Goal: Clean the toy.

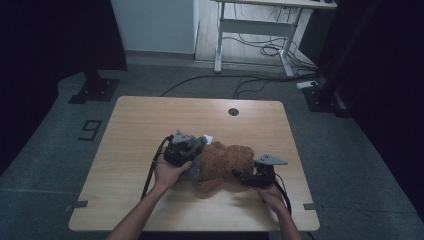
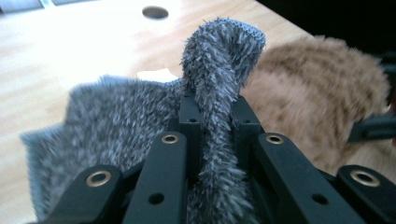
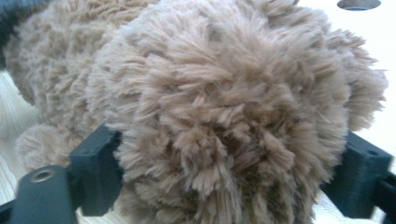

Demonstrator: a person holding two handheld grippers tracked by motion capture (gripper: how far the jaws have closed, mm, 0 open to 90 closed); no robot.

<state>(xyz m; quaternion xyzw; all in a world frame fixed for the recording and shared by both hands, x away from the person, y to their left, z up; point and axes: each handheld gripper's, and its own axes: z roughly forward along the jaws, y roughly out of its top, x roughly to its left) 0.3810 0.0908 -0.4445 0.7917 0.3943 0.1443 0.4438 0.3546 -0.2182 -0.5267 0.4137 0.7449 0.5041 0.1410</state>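
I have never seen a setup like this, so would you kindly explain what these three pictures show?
A person sits at a wooden table with a hand-held two-jaw gripper in each hand. One picture looks down from above; the other two come from cameras riding on the grippers. On the table lies a brown plush toy with a grey fuzzy cloth. The left gripper is shut on a fold of that cloth. The right gripper has its jaws wide on either side of the toy's furry body; whether they press on it is hard to tell.

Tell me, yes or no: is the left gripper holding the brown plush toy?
No: in the left gripper view, the left gripper is clamped on a fold of grey fuzzy cloth, with the brown plush toy lying beyond it.
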